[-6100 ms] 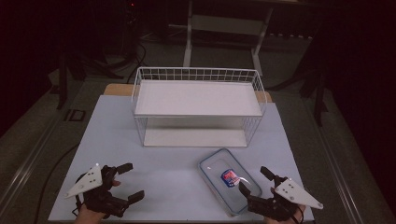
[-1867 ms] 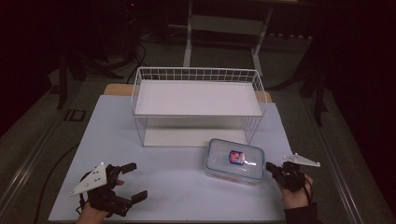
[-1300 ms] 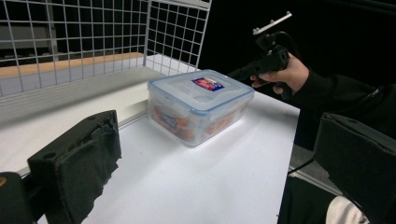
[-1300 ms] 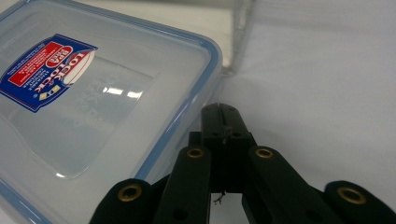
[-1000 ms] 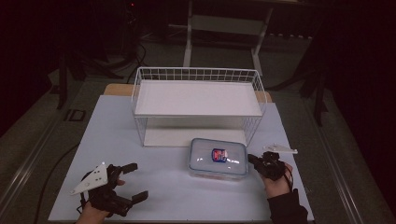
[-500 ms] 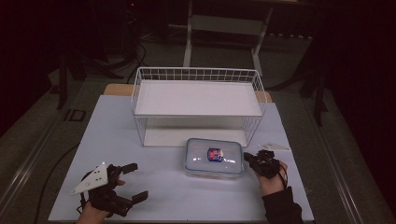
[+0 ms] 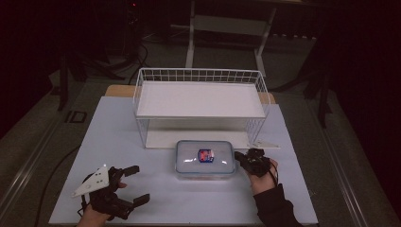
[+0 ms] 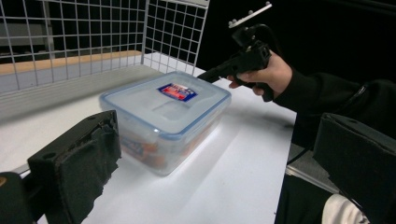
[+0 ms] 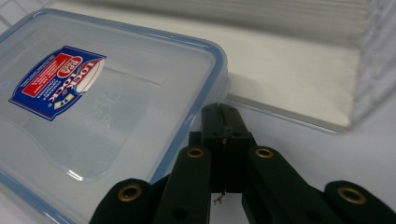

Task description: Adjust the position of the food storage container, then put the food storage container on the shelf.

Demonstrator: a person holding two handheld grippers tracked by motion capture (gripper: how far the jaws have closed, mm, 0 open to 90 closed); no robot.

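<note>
One lidded plastic box [image 7: 205, 158] is seen on the white counter [image 7: 156, 198], just before one wire rack [image 7: 200, 105]. Its right edge is touched by the closed, empty right claw [image 7: 239, 157]. The left claw [image 7: 134, 185] is held wide open, empty.

You are working in what looks like a lab or recording studio, not a home. You are sitting at a table [image 7: 302, 189] covered with a plain white sheet, a wooden edge peeking out at twelve o'clock behind a white wire rack [image 7: 201, 101]. Darkness is surrounding the lit table. Black cables [image 7: 137, 56] are trailing over the grey floor at eleven o'clock, and a pale metal stand [image 7: 227, 28] is rising at twelve o'clock. A dark post [image 7: 324, 90] is standing at two o'clock.
</note>
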